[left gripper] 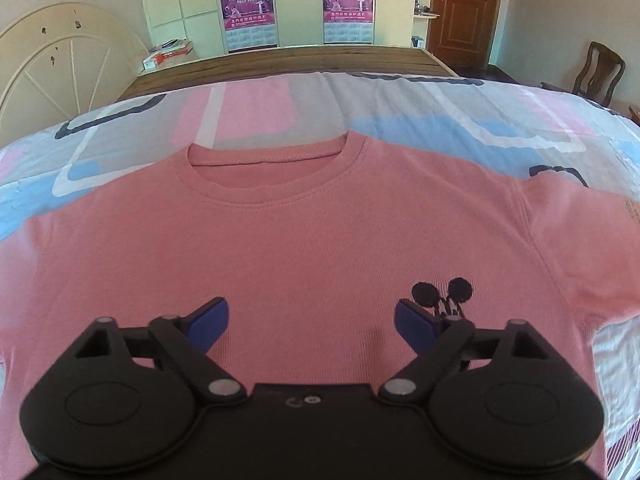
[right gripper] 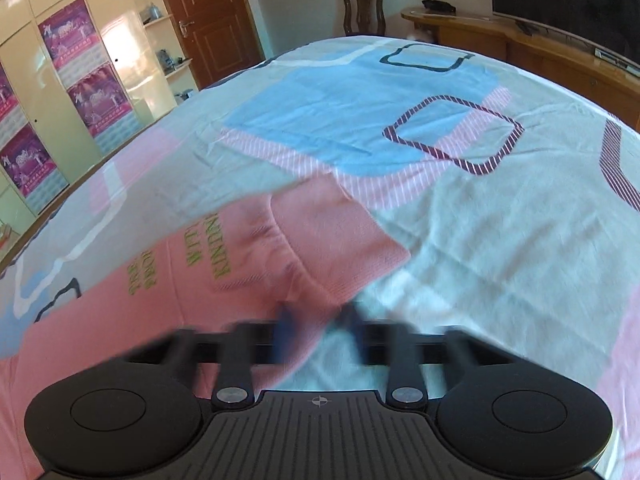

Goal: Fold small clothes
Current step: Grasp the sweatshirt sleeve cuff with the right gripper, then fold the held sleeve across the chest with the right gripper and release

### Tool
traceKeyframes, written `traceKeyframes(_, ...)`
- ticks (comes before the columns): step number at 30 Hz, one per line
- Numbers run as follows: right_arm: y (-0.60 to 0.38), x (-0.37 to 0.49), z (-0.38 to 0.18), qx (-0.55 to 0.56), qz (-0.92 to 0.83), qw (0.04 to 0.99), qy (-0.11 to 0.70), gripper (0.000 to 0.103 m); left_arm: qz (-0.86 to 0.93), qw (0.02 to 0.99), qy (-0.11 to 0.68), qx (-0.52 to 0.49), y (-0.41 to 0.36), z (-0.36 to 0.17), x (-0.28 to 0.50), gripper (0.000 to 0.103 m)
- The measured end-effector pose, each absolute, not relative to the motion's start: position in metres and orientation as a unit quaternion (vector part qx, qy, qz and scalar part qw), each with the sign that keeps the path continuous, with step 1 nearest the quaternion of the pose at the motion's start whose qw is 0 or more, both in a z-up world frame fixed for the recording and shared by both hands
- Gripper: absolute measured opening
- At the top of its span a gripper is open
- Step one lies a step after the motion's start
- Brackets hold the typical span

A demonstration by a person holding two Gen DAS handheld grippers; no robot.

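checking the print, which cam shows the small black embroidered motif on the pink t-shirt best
The left wrist view: the small black embroidered motif sits sharp on the pink t-shirt, partly behind a finger. The right wrist view shows only the blurred sleeve with green lettering, no motif.

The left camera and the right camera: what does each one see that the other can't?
Only the left shows the shirt's neck hole, the black pom-poms and the open left gripper. Only the right shows green letters, the TV and the blurred right gripper at the sleeve. Both show the pink shirt, bedspread and door.
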State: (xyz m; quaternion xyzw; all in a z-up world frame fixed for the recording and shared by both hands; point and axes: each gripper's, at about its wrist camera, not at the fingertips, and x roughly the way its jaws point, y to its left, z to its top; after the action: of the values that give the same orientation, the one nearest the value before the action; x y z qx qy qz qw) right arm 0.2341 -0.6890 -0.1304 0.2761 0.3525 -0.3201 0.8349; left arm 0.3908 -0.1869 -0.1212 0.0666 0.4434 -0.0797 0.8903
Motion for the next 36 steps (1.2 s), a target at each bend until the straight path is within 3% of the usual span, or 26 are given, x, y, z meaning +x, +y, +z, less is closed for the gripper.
traceKeyframes(7, -0.679, 0.244, -0.119, 0.246, -0.314, 0.858, 0.325, 0.008, -0.08, 0.883, 0.459, 0.052, -0.179, -0.123, 0.398, 0.075)
traceKeyframes(18, -0.516, 0.302, -0.045, 0.159, -0.124, 0.94, 0.274, 0.008, -0.052, 0.894, 0.444, 0.021, -0.125, -0.105, 0.4, 0.078)
traceKeyframes(26, -0.326, 0.333, -0.07, 0.133, 0.072, 0.928, 0.342, 0.008, -0.037, 0.894, 0.446, -0.005, -0.068, -0.101, 0.402, 0.081)
traceKeyframes(31, -0.279, 0.334, -0.097, 0.115, 0.104, 0.908, 0.389, 0.009, -0.072, 0.885, 0.459, -0.031, -0.057, -0.102, 0.403, 0.084)
traceKeyframes(34, -0.29, 0.32, -0.094, 0.124, 0.082, 0.912, 0.383, 0.017, -0.116, 0.875, 0.468, -0.039, -0.073, -0.107, 0.403, 0.085)
traceKeyframes(36, -0.302, 0.306, -0.093, 0.117, 0.054, 0.917, 0.378, 0.031, -0.143, 0.868, 0.474, -0.033, -0.093, -0.112, 0.401, 0.089)
